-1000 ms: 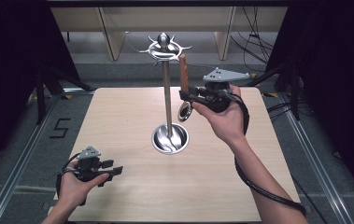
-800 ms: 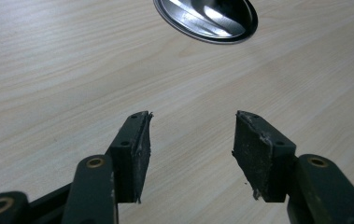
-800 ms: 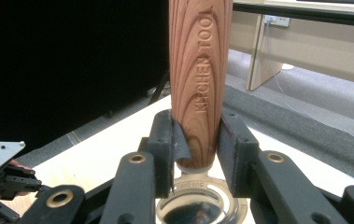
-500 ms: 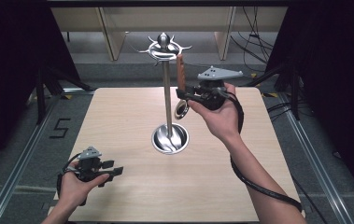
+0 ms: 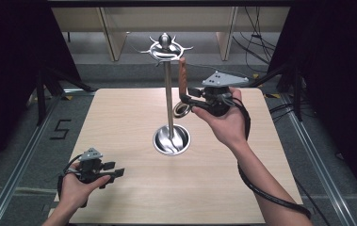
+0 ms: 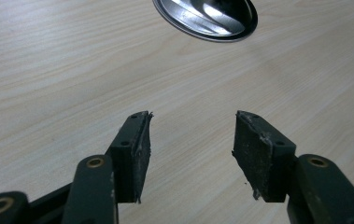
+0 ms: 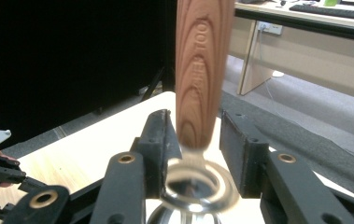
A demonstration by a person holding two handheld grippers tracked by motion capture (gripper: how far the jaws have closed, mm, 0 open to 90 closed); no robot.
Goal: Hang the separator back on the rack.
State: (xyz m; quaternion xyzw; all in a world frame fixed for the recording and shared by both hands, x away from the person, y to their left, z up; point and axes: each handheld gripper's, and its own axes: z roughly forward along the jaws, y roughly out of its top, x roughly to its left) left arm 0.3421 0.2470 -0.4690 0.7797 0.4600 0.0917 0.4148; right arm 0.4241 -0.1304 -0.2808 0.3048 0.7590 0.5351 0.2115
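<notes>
On the pale wooden table (image 5: pixel 119 117) stands a polished steel utensil stand (image 5: pixel 168 101), a slim pole rising from a round dished base to a ring of hooks at the top. The right gripper (image 5: pixel 186 100) is raised beside the pole, just below the hooks, with a wooden-handled utensil (image 5: pixel 182 77) upright between its jaws (the handle grain and stamped lettering show in the right gripper view (image 7: pixel 202 70), and a shiny metal ring sits at the lower end). Its jaws have just been opening: the left pad is against the handle or nearly so, while a clear gap separates the handle from the right pad, so the hold looks loosened. The left gripper (image 5: pixel 112 173) rests low near the table's front left corner, well apart from the stand, its jaws spread and empty over bare wood (image 6: pixel 191 135).
</notes>
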